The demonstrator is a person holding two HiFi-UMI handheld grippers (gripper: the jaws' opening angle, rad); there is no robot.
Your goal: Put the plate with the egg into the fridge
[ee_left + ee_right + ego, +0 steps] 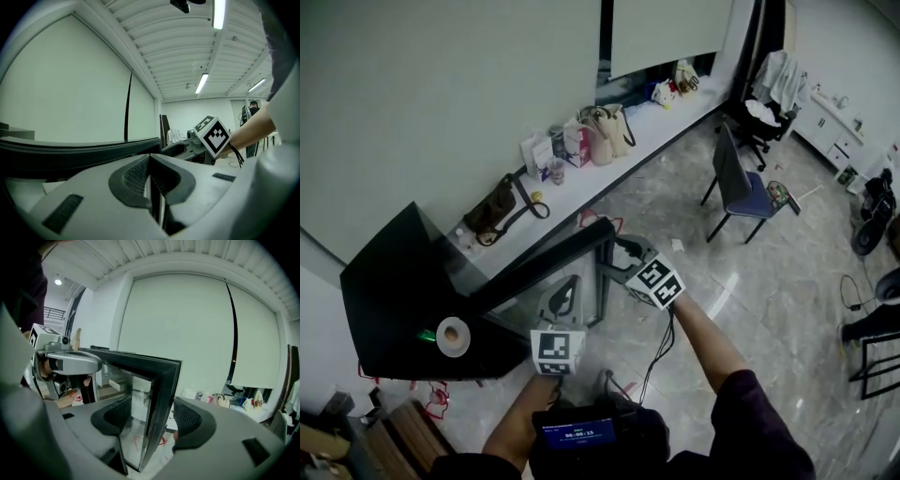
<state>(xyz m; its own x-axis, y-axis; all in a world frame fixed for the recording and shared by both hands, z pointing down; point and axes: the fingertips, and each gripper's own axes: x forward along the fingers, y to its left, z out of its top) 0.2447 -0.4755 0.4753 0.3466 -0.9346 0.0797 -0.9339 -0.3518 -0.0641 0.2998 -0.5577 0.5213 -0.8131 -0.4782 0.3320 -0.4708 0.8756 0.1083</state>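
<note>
A white plate with an egg (453,336) rests on top of the black fridge (389,309) at the lower left of the head view. The fridge's glass door (551,267) stands swung open toward me. My right gripper (617,251) is open, and the door's free edge (158,399) stands between its pads without being pressed. My left gripper (565,292) hovers just in front of the door glass, its jaws (151,176) shut on nothing. The right gripper's marker cube (213,136) shows in the left gripper view. The fridge's inside is mostly hidden.
A long white counter (619,159) along the wall carries bags and cartons. A blue chair (748,192) and an office chair draped with clothes (769,98) stand on the glossy floor. Red cables (436,401) lie by the fridge's foot.
</note>
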